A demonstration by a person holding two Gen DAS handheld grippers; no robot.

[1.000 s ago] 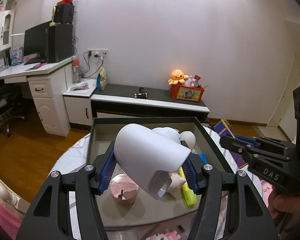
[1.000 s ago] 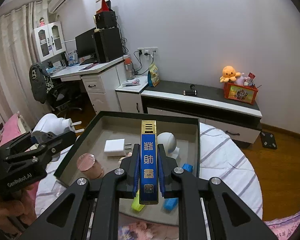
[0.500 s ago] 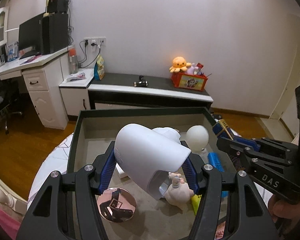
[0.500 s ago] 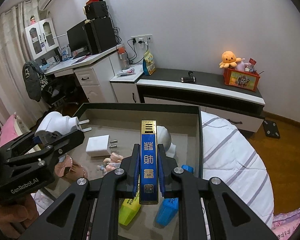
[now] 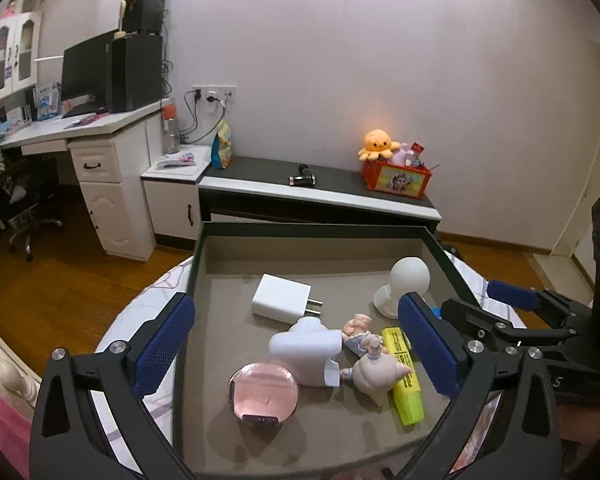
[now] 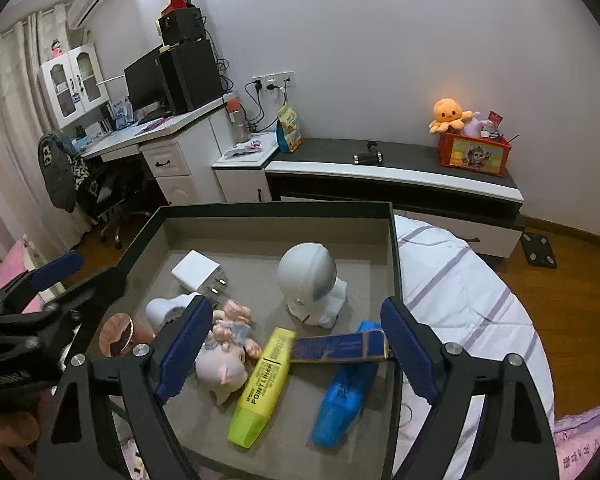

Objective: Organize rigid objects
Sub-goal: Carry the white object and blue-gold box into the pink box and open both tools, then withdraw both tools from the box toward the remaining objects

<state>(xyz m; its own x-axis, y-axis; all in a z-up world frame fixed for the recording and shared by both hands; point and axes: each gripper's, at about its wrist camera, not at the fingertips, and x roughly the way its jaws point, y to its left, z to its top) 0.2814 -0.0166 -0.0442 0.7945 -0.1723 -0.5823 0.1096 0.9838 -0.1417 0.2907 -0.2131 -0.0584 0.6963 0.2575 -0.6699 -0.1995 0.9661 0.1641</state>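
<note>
L tongs (image 5: 296,346) opening, empty, over white plug (image 5: 305,350) in tray (image 5: 316,230) | R tongs (image 6: 296,350) opening, empty; blue bar (image 6: 338,347) lies across markers | risk: bar perched w/o flat seat, may slide; lowering tongs could knock figurines.

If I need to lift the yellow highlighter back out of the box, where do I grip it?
Grip the yellow highlighter across the middle of its barrel, coming from above. It lies flat, its long flat sides exposed, but the blue-and-gold bar overlaps its far end and the figurine crowds one side.
</note>
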